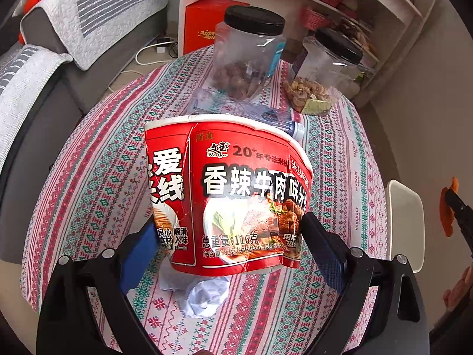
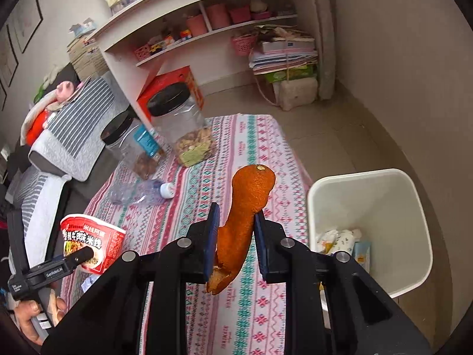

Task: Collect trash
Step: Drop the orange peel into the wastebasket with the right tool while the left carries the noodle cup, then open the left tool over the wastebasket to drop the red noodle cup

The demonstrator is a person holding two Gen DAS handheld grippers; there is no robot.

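A crushed red instant-noodle cup (image 1: 236,189) fills the left wrist view, and my left gripper (image 1: 227,223) is shut on it with a blue pad against each side. The cup (image 2: 94,236) hangs above the table's near left edge. My right gripper (image 2: 236,211) is shut on a long strip of orange peel (image 2: 251,189) that stands up between its pads. The peel (image 1: 446,210) also shows at the far right of the left wrist view. A white trash bin (image 2: 369,201) with wrappers inside stands on the floor, right of the table.
On the patterned tablecloth (image 2: 242,148) lie a crumpled tissue (image 1: 201,295) and a flattened clear plastic bottle (image 2: 139,193). Two black-lidded clear jars (image 1: 248,53) (image 1: 325,71) stand at the far end. A sofa runs along the left and shelves stand behind. A hand (image 2: 32,316) holds the left gripper's handle.
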